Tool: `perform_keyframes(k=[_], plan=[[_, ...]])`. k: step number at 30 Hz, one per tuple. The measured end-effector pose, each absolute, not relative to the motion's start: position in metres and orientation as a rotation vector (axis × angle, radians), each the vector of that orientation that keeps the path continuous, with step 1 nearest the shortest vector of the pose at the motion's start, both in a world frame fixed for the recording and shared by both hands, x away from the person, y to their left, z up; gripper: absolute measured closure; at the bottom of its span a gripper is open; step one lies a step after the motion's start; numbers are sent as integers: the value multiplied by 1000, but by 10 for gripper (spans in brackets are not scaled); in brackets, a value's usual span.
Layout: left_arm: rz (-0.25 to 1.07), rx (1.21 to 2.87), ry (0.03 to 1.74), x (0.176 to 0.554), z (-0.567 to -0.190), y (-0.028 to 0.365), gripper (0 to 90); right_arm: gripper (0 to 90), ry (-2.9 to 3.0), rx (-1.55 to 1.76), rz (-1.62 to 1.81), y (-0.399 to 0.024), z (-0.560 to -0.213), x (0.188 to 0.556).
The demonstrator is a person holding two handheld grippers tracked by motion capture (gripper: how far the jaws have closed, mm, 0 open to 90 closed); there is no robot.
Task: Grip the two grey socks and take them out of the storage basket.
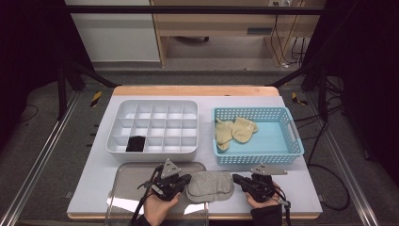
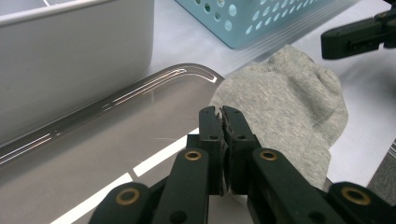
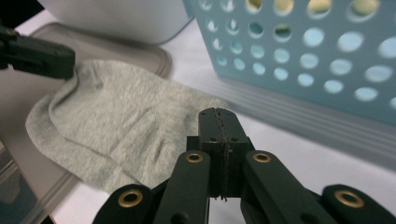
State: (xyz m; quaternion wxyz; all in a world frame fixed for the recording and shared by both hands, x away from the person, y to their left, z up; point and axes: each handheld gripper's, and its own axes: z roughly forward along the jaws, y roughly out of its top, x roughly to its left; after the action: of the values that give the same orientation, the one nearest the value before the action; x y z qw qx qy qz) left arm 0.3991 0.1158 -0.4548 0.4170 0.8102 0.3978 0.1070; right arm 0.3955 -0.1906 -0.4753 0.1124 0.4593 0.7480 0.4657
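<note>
A grey sock [image 1: 210, 186] lies flat at the table's front, half on the right end of a clear tray [image 1: 129, 186] and half on the white tabletop. My left gripper [image 1: 187, 179] sits at the sock's left edge, its jaws shut pad to pad [image 2: 222, 112] with nothing between them. My right gripper [image 1: 235, 178] rests just off the sock's right edge, also shut [image 3: 218, 114] and empty. In the left gripper view the grey sock [image 2: 285, 102] spreads beyond the closed tips. The right gripper view has the sock [image 3: 116, 126] to the left of its jaws.
A white divided organiser [image 1: 153, 153] stands behind the tray, with a black item [image 1: 135, 143] in a front compartment. A light blue basket [image 1: 259, 159] to its right holds yellow socks [image 1: 235, 129]. The basket wall [image 3: 303, 60] is close behind the right gripper.
</note>
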Motion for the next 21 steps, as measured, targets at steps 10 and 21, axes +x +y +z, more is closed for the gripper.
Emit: perform_keyframes(k=[10,21], plan=[[318,2055,985,399,-457,114,854,767,2196,1340,1362,-183,-487,403],[266,2039,967,398,-453,117,896,897,2186,1325,1390,-187,-476,397]])
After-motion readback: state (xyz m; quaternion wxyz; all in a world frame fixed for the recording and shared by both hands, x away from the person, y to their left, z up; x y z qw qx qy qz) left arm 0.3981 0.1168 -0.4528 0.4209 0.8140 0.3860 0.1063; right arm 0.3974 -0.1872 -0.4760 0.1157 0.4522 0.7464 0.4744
